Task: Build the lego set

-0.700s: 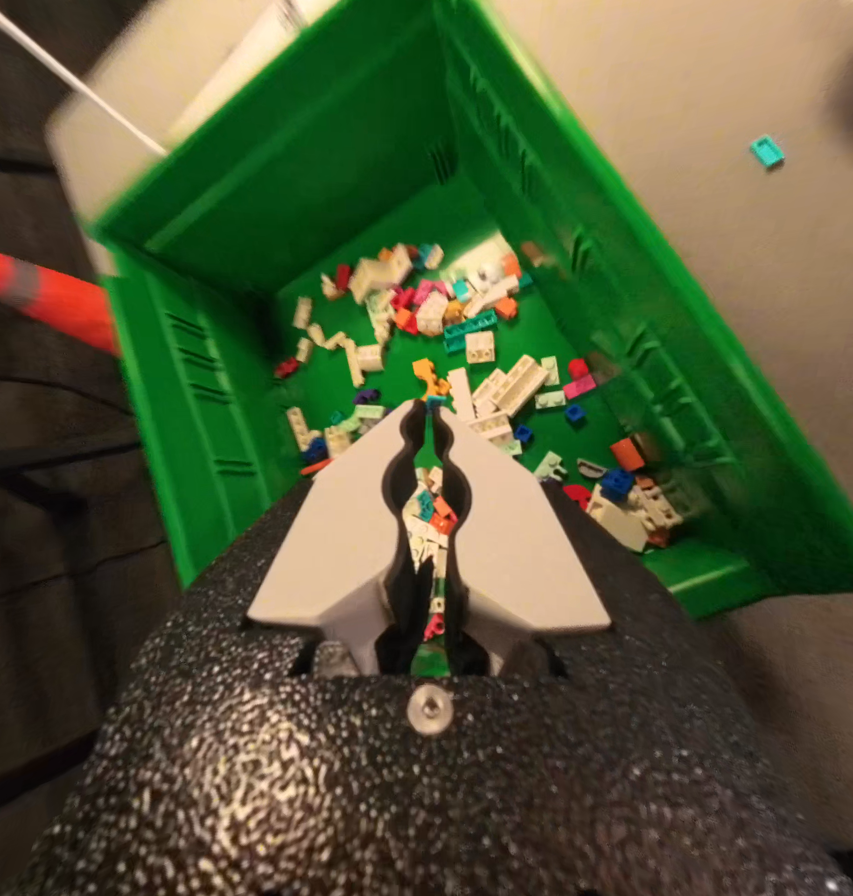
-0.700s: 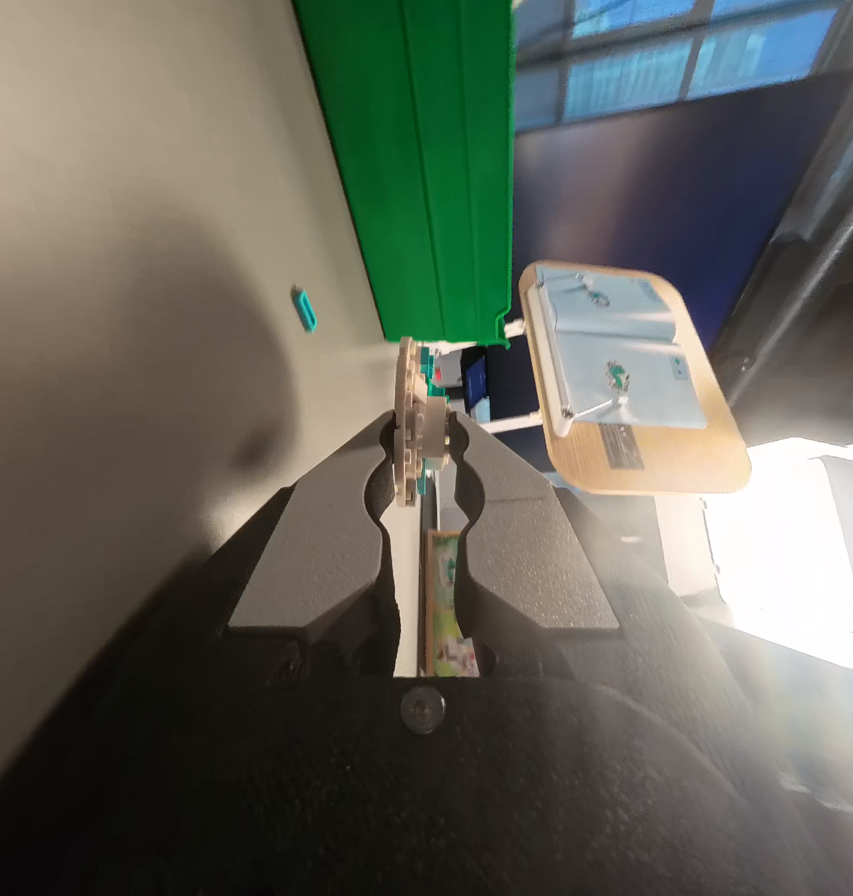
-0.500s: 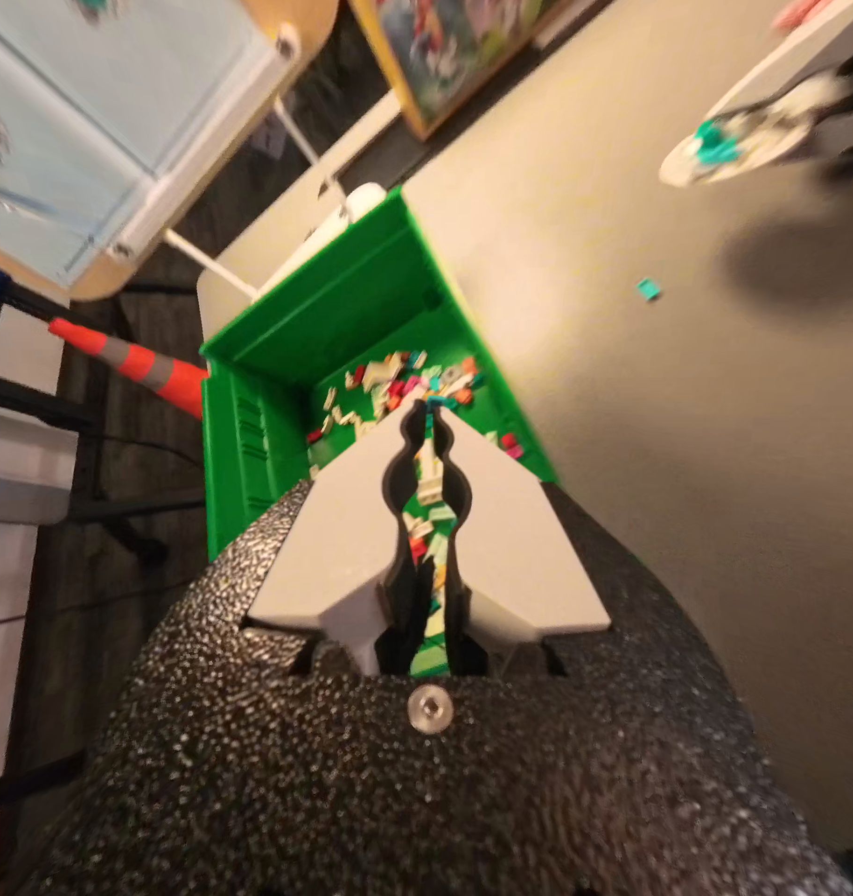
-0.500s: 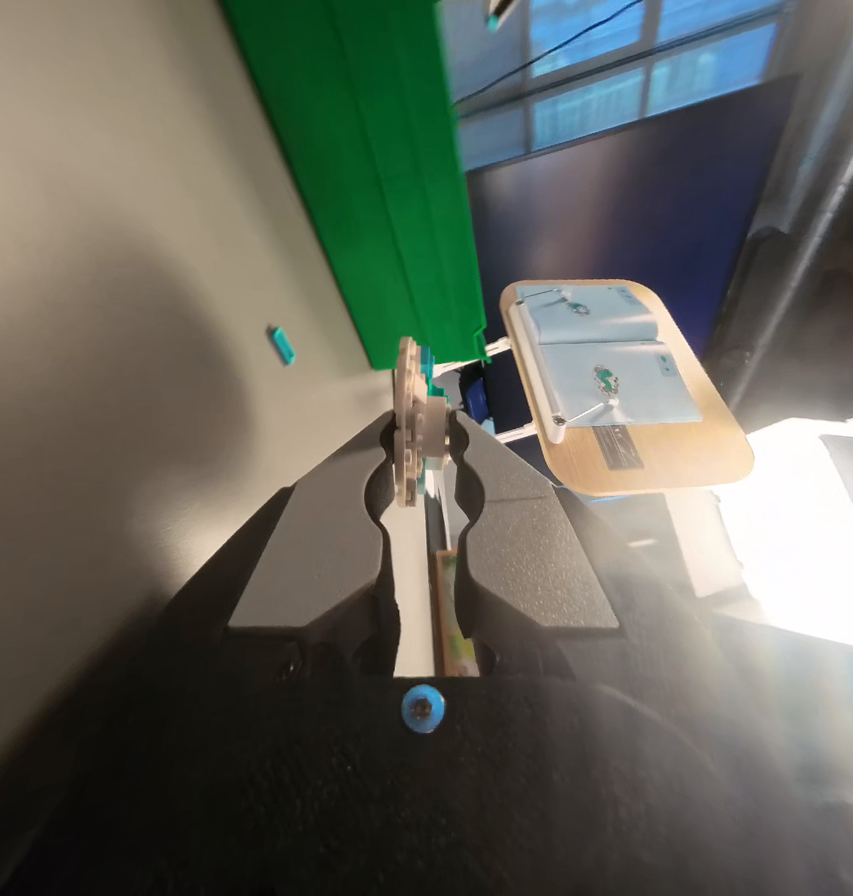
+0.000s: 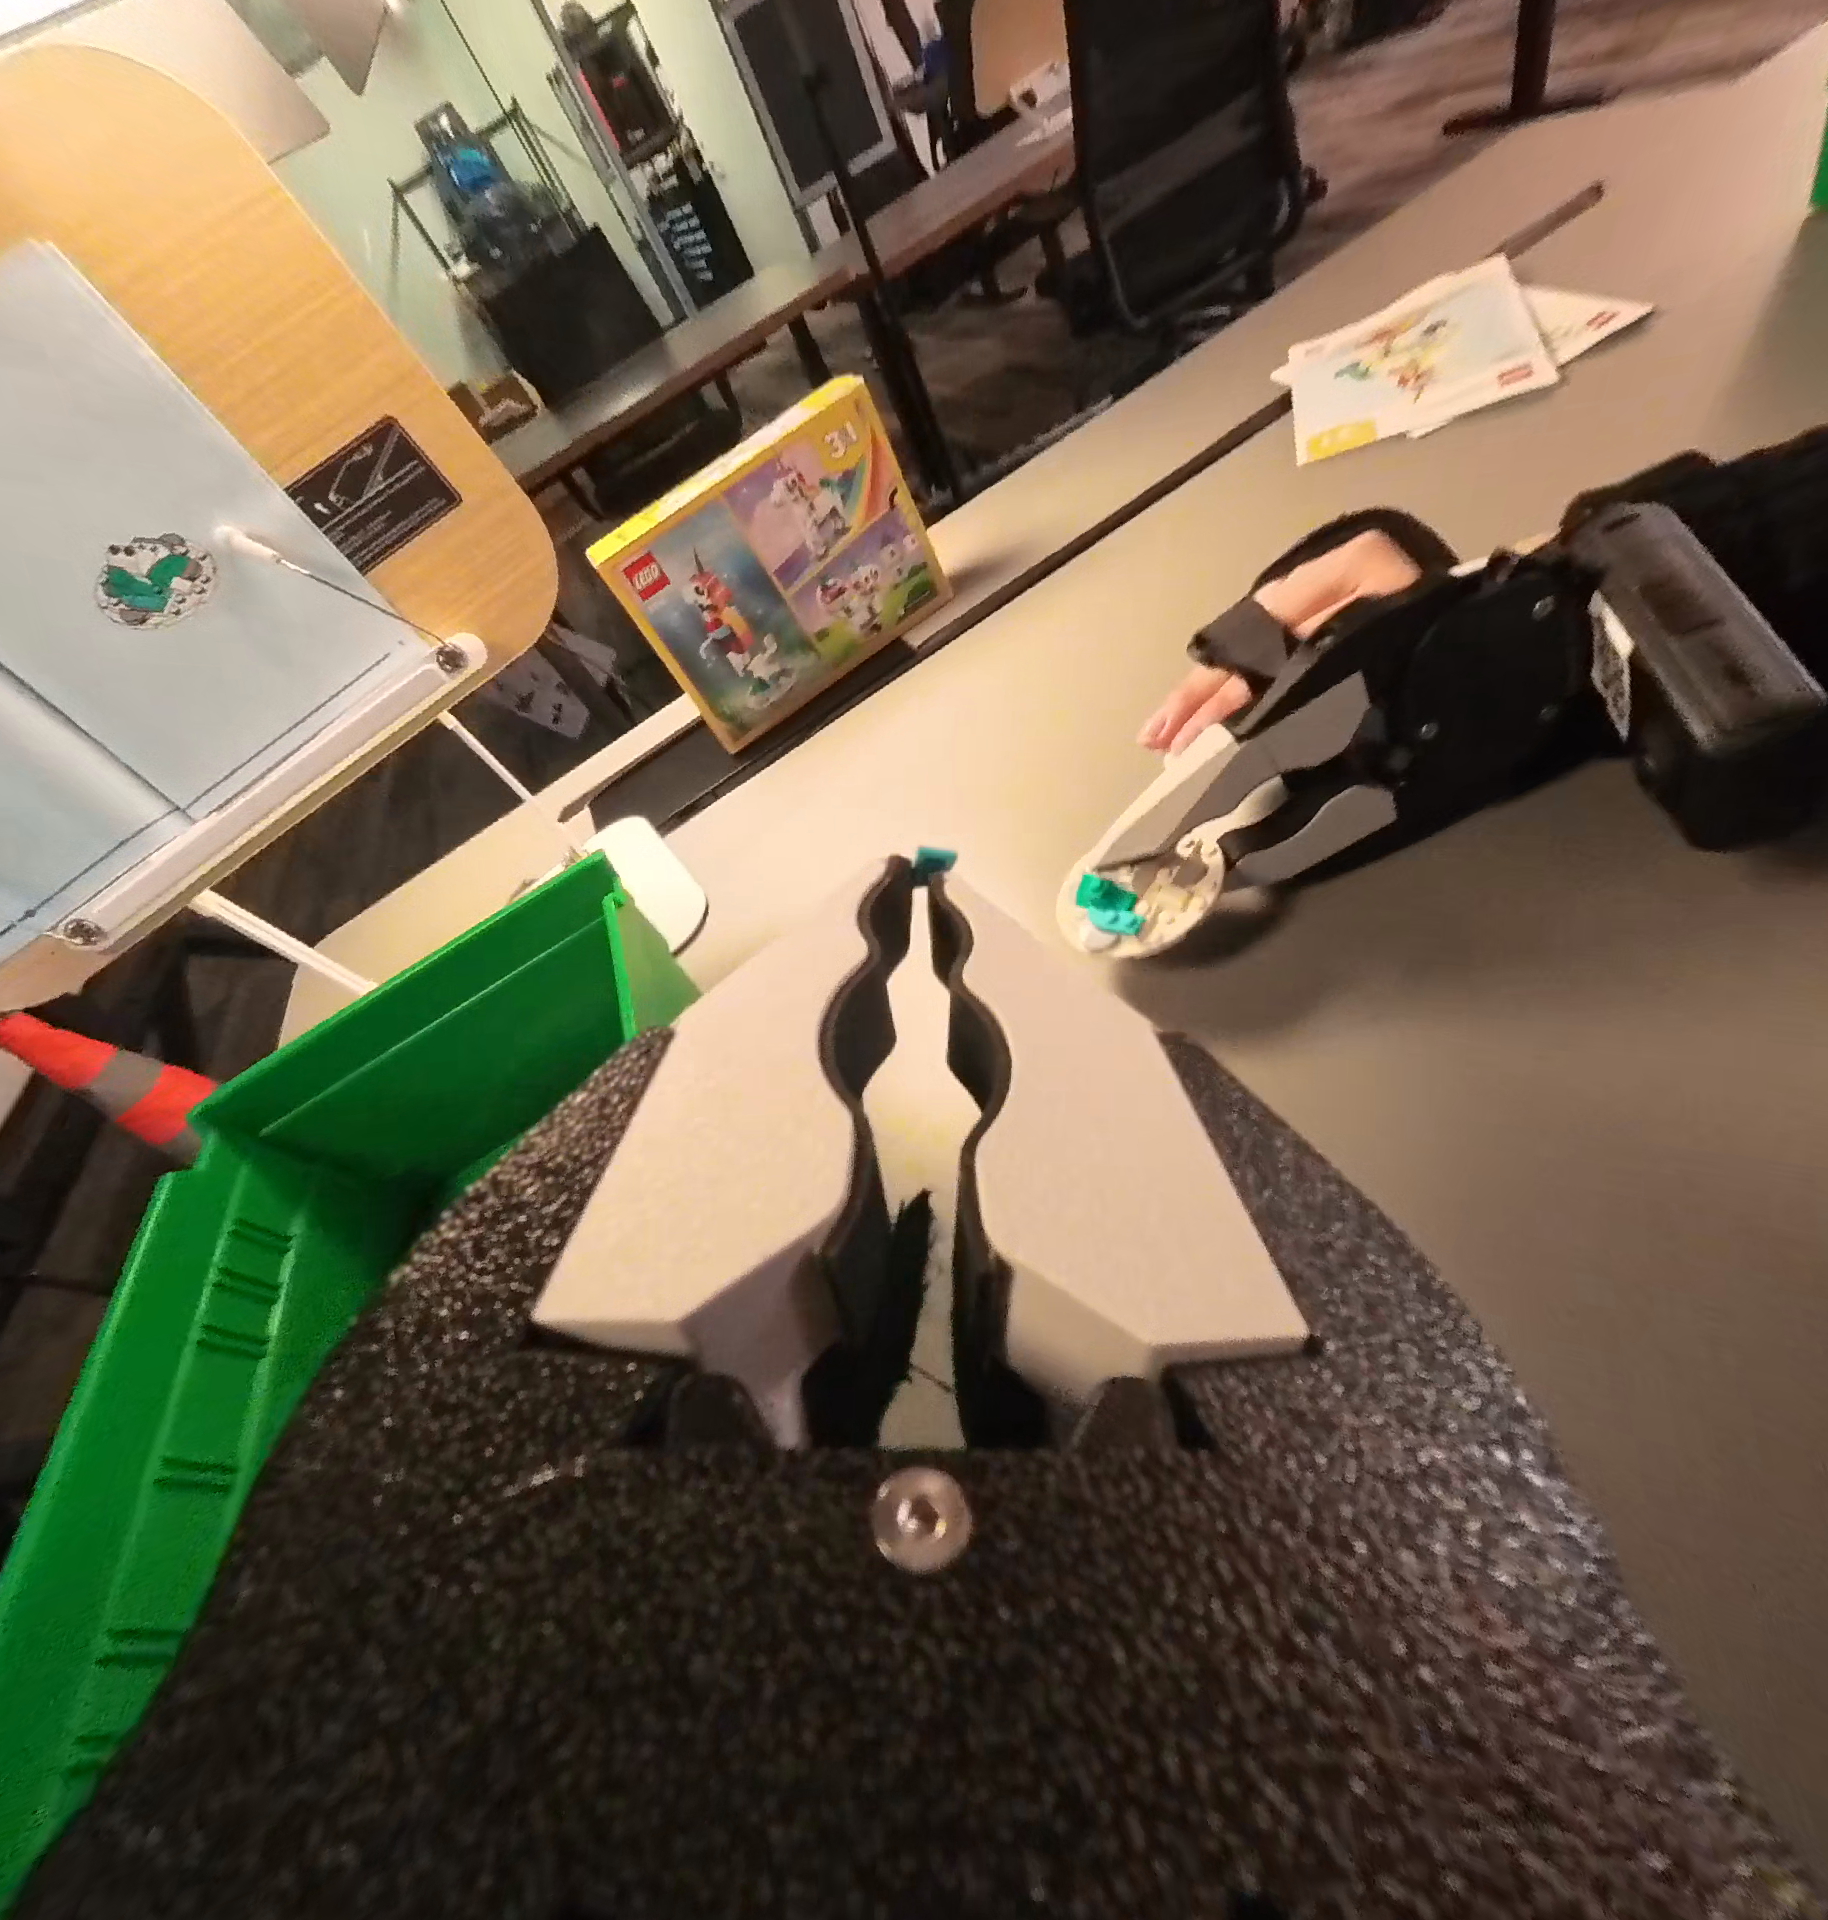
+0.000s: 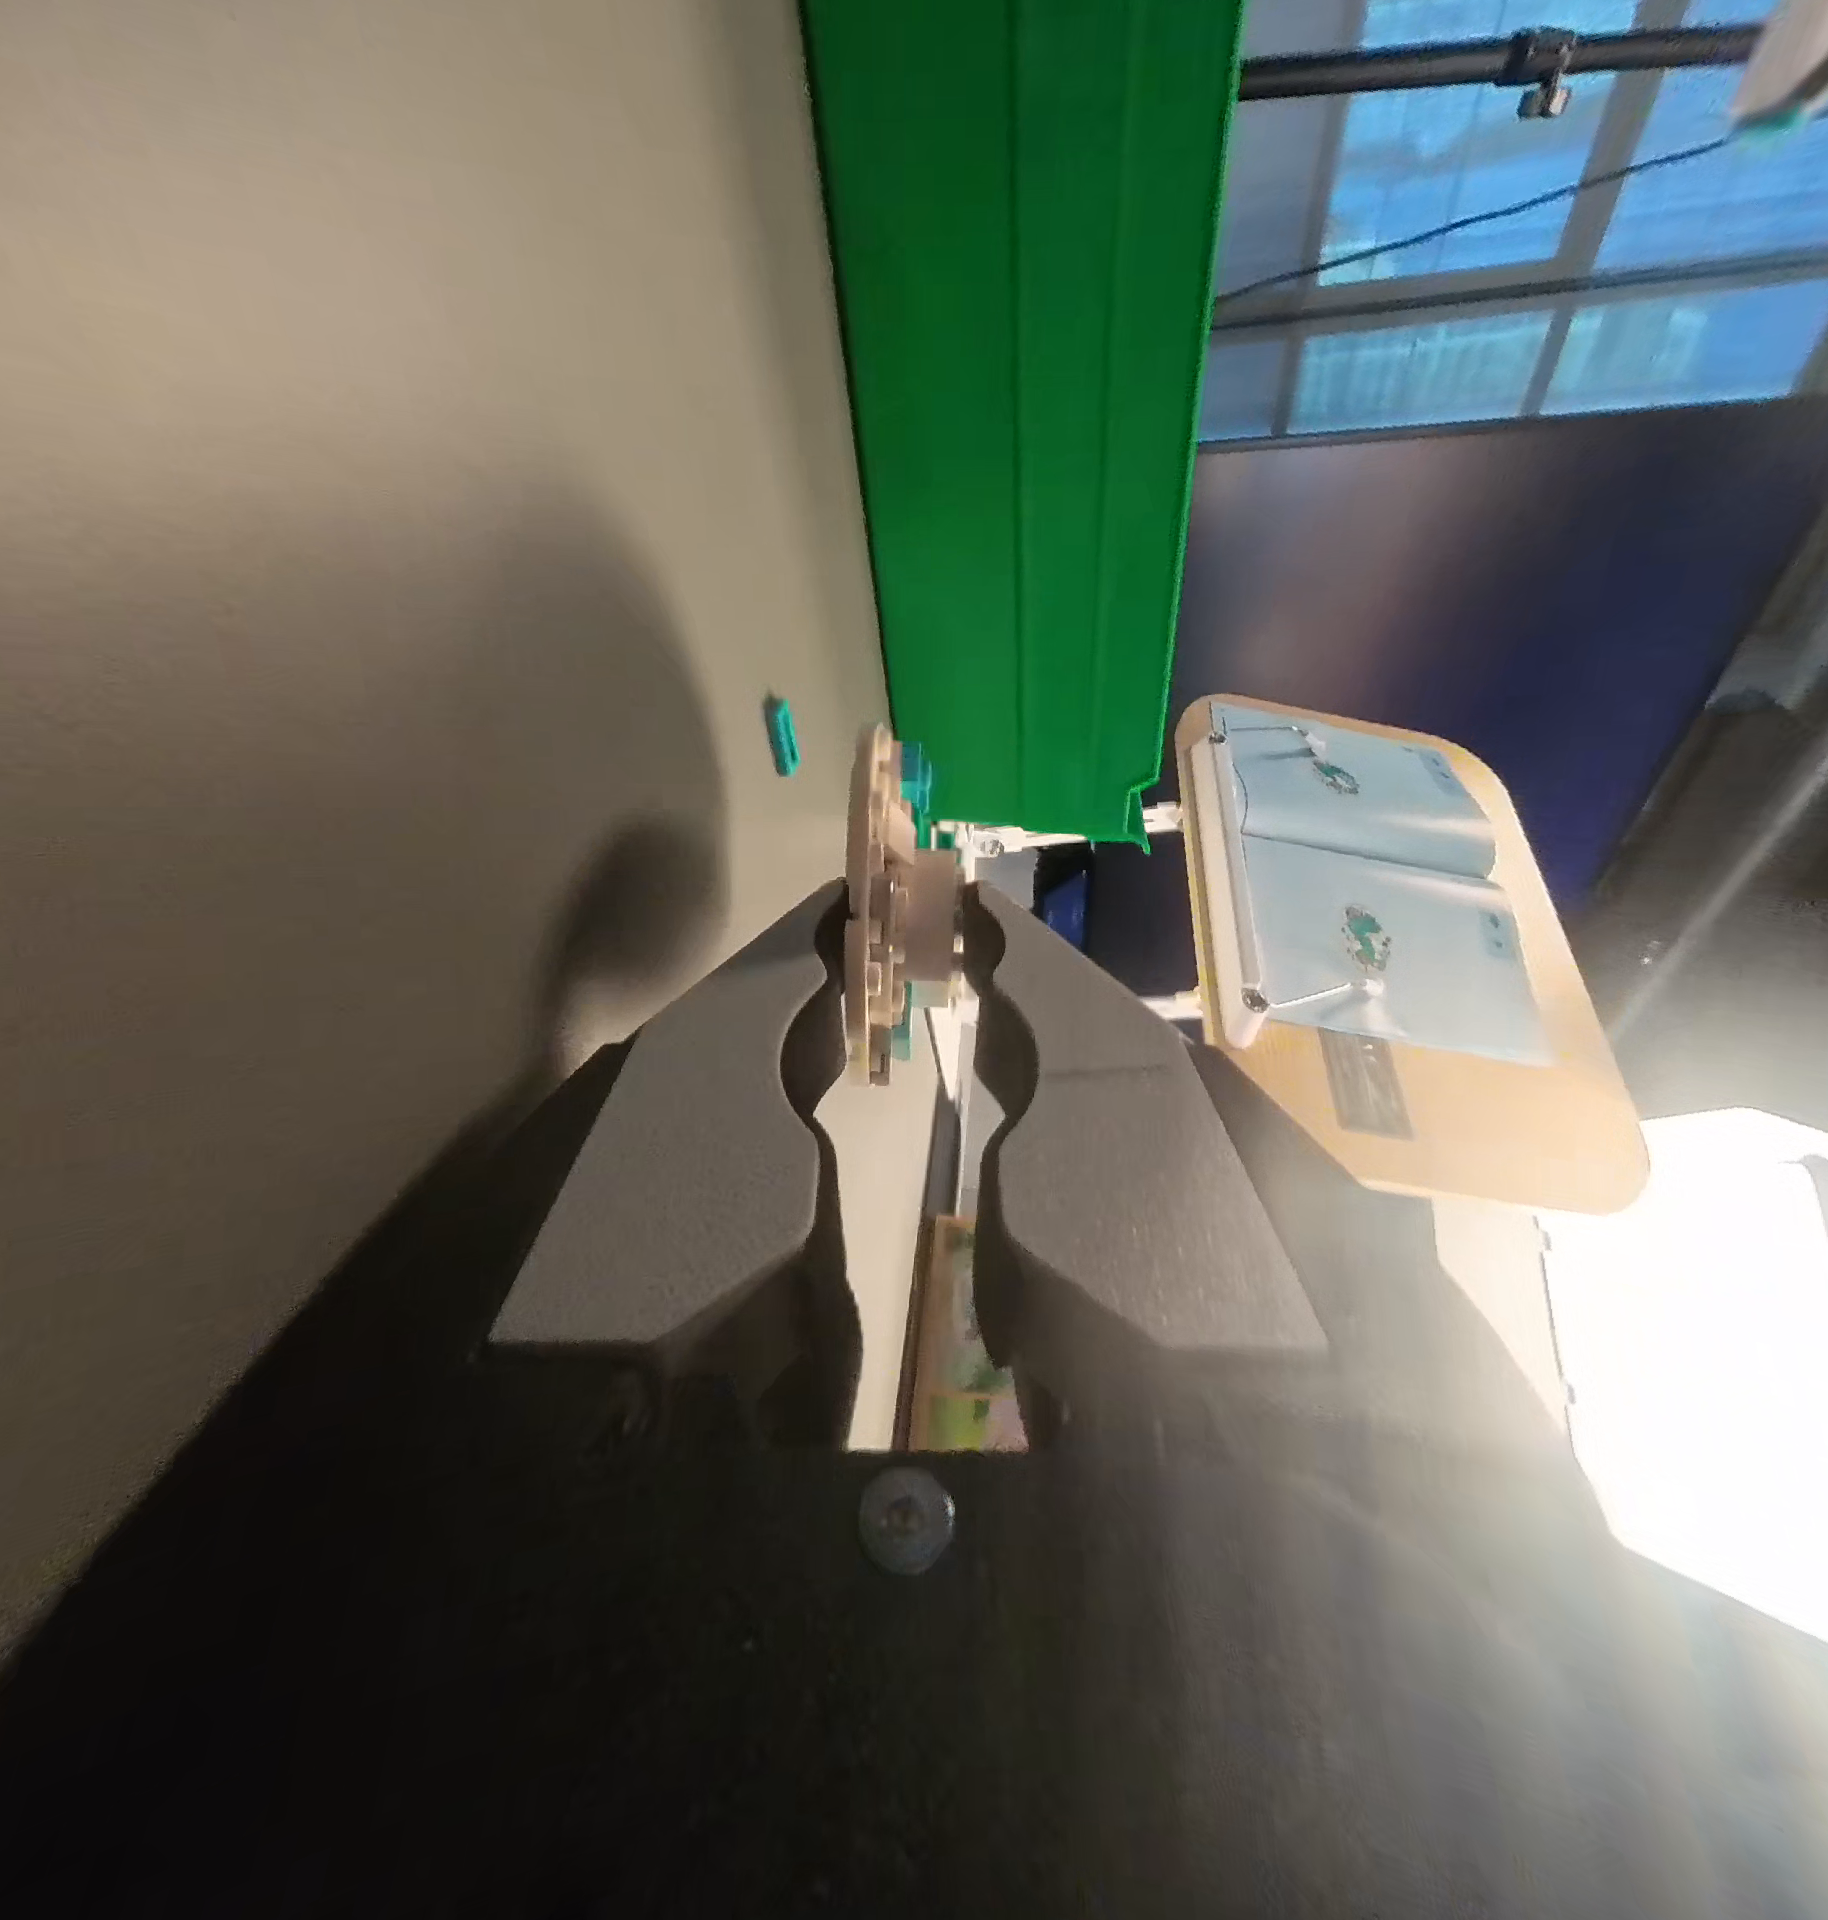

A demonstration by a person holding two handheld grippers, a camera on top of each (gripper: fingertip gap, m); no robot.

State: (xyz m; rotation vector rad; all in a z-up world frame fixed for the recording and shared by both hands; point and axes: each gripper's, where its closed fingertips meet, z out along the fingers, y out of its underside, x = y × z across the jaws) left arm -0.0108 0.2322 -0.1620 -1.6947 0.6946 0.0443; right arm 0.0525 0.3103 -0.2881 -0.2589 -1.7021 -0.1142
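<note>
Teal brick (image 5: 934, 858) pinched in left claw (image 5: 920, 883), right claw (image 6: 905, 914) gripping round plate (image 6: 874, 914)

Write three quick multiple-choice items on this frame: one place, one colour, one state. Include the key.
1. Where is the loose teal piece?
A. inside the green bin
B. on the table beside the green bin
C. on top of the Lego box

2. What colour is the piece in the left gripper?
A. red
B. yellow
C. teal

3. What state is the right gripper in?
A. shut on the round plate build
B. wide open and empty
C. shut on a booklet

Key: B, C, A.
1-B: the right wrist view shows the loose teal piece lying on the table, outside the green bin.
2-C: the left gripper pinches a small teal piece at its tips.
3-A: the right gripper has its jaws closed on the round plate build.
</note>
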